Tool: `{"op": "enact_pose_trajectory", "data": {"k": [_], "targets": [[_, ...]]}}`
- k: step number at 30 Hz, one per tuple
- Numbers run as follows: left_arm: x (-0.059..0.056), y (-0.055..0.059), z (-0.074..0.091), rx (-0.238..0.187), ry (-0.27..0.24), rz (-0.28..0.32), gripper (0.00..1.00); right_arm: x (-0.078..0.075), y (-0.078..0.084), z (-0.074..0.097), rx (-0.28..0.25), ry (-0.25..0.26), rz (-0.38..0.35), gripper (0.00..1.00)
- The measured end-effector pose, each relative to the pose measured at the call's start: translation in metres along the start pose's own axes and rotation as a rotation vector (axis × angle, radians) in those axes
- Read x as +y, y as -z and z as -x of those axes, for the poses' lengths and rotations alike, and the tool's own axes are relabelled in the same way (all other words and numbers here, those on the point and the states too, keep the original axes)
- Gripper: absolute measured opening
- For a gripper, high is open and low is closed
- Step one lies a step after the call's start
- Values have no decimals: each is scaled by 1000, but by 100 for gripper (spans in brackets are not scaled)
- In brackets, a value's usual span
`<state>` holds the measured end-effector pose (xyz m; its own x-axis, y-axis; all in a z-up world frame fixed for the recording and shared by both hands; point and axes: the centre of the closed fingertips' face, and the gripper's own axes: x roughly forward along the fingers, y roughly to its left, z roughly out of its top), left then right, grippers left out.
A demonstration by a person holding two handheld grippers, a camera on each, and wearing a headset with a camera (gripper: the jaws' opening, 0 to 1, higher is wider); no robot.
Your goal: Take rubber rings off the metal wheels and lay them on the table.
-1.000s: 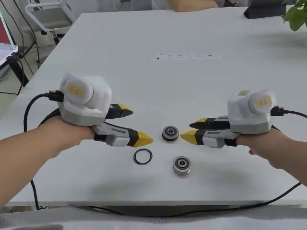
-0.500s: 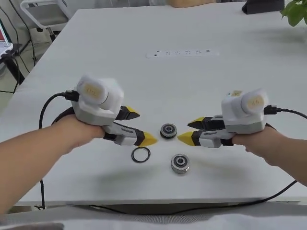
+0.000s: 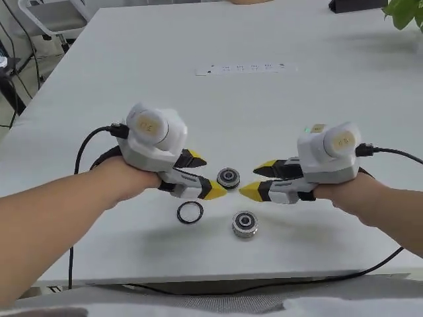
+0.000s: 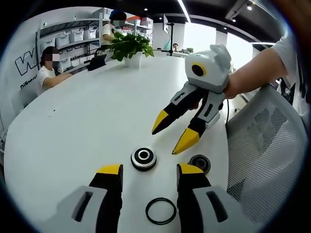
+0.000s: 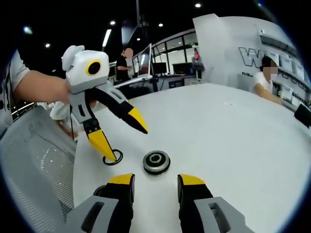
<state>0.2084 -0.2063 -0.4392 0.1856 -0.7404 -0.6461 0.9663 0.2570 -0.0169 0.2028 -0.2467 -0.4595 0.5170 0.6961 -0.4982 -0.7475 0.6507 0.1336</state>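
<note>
Two small metal wheels sit on the white table (image 3: 317, 105). One wheel (image 3: 228, 177) (image 4: 144, 158) (image 5: 156, 162) lies between the tips of both grippers. The other wheel (image 3: 244, 223) (image 4: 199, 163) lies nearer the table's front edge. A loose black rubber ring (image 3: 190, 212) (image 4: 161, 210) (image 5: 112, 157) lies flat on the table, just below my left gripper's lower tip. My left gripper (image 3: 207, 176) (image 4: 149, 170) (image 5: 119, 131) is open and holds nothing. My right gripper (image 3: 249, 179) (image 5: 156, 179) (image 4: 187, 121) faces it from the other side, open and holding nothing.
A white power strip (image 3: 241, 68) lies further back on the table. A potted plant (image 3: 403, 13) stands at the far right corner. Black cables (image 3: 86, 142) trail from both grippers over the front edge. People sit at the far side (image 4: 48, 73).
Both grippers have closed in on the wheel between them, the left one more. The wheels and the loose ring lie where they were; the head camera has shifted.
</note>
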Motion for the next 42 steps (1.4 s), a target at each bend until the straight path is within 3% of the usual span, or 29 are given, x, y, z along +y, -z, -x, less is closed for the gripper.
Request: {"op": "enact_pose_trajectory", "data": {"k": [8,21,24,27,33,42], "targets": [[1,-5,-12,3,11,6,32,1,5,-1,11,-5,7,33],[1,0,-30,62,21,-21,20,9,6,-2,23,-18,17,33],[6,2,-31,75,-1,-18,18,10,6,-2,21,-15,16,33],[8,0,-32,64,-13,9,14,9,6,-2,20,-15,16,33],[13,1,-34,68,-34,-22,8,7,7,-3,19,-14,16,32],[12,1,-34,40,-62,2,7,7,2,-13,18,-10,27,33]]}}
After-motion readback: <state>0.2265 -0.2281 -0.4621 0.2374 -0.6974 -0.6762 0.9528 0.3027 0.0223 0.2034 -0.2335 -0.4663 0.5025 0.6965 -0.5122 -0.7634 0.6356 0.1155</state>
